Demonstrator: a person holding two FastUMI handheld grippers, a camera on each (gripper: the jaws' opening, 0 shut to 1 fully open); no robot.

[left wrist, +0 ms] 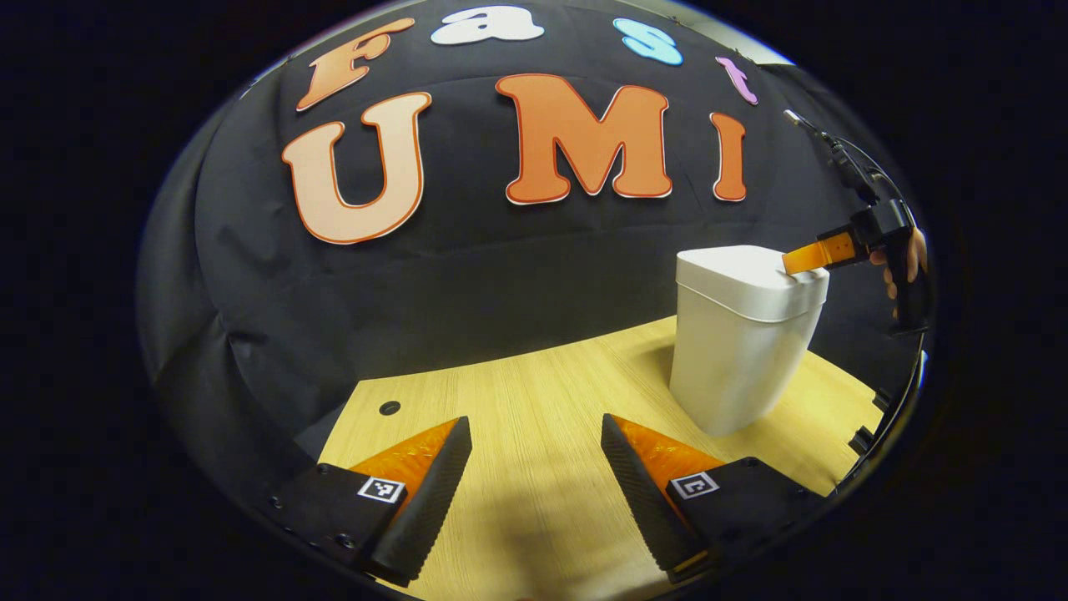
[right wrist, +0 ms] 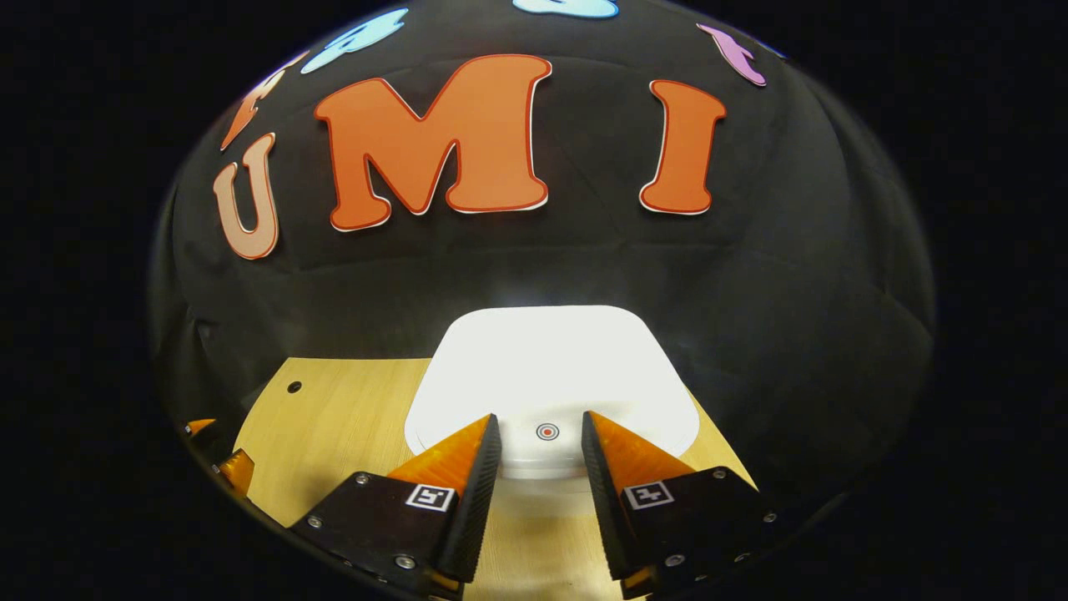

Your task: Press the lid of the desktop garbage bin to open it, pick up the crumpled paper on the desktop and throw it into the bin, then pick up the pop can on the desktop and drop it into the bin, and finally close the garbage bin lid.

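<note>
Plainly, the white garbage bin (left wrist: 738, 351) stands on the wooden desk (left wrist: 534, 417) with its lid (right wrist: 546, 380) down and flat. In the left gripper view it sits at about three o'clock from the middle, and the right gripper (left wrist: 808, 260) reaches in from the three o'clock edge, held by a hand (left wrist: 909, 263), its tip at or just over the near edge of the lid; contact cannot be told for sure. In the right gripper view the lid lies just ahead of the right gripper's fingers (right wrist: 455, 455), which stand a little apart with nothing between them, a small red-ringed mark (right wrist: 546, 431) on the lid showing in the gap. The left gripper (left wrist: 536, 467) hovers low over bare desk at six o'clock, its fingers spread wide and empty.

No crumpled paper or pop can can be made out on the stretch of desk seen here. A shut lid under a poised gripper fits two stages: the press that opens the bin, or the closing with the rubbish already inside. The pictures do not settle which.
</note>
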